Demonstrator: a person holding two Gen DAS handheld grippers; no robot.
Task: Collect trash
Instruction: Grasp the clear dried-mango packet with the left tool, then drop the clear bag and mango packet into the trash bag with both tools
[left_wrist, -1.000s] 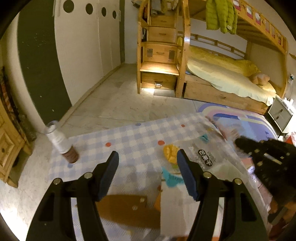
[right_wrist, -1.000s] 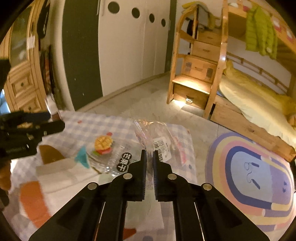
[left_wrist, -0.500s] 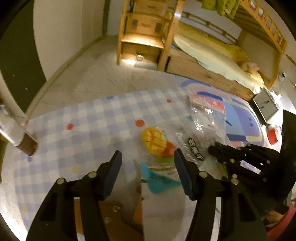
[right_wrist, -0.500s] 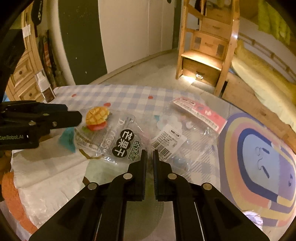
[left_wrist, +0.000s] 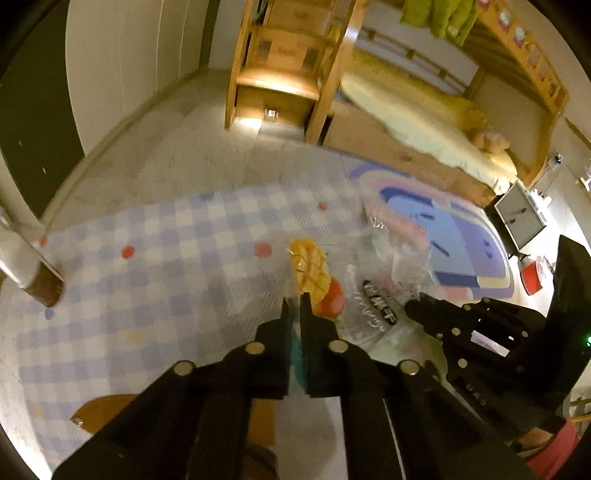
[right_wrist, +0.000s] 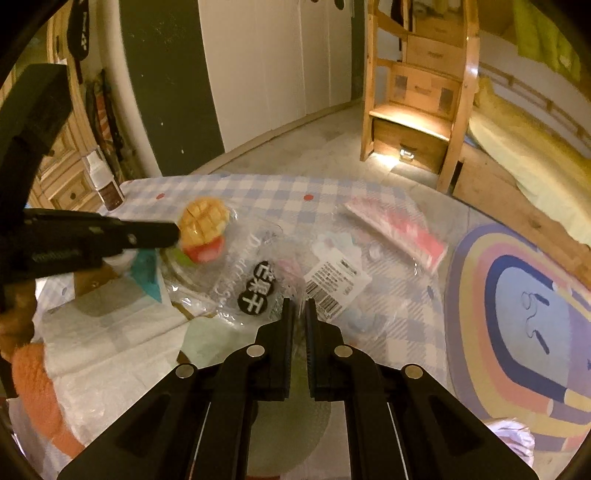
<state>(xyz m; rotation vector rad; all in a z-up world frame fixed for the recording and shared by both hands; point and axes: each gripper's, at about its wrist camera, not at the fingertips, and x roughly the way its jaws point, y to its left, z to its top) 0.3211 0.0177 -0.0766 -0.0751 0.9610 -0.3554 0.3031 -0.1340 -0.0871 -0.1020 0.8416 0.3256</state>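
A clear dried-mango snack bag (left_wrist: 354, 295) with a mango picture and black label lies on the blue checked tablecloth (left_wrist: 166, 258). My left gripper (left_wrist: 294, 301) is shut on the bag's edge by the mango picture; it also shows in the right wrist view (right_wrist: 173, 234). My right gripper (right_wrist: 300, 306) is shut at the near edge of the clear plastic by a barcode label (right_wrist: 334, 280); what it grips is unclear. In the left wrist view the right gripper (left_wrist: 413, 306) reaches in from the right. A pink-and-white wrapper (right_wrist: 395, 230) lies further right.
A small brown-based bottle (left_wrist: 33, 273) stands at the cloth's left edge, also in the right wrist view (right_wrist: 107, 181). White paper (right_wrist: 110, 332) and an orange item (right_wrist: 40, 398) lie near left. A colourful rug (right_wrist: 524, 314), bunk bed (left_wrist: 424, 110) and wooden stairs (right_wrist: 417, 92) lie beyond.
My left gripper has closed from wide open onto the mango bag's edge. Both grippers have moved forward and lower over the table. The right gripper stayed shut.
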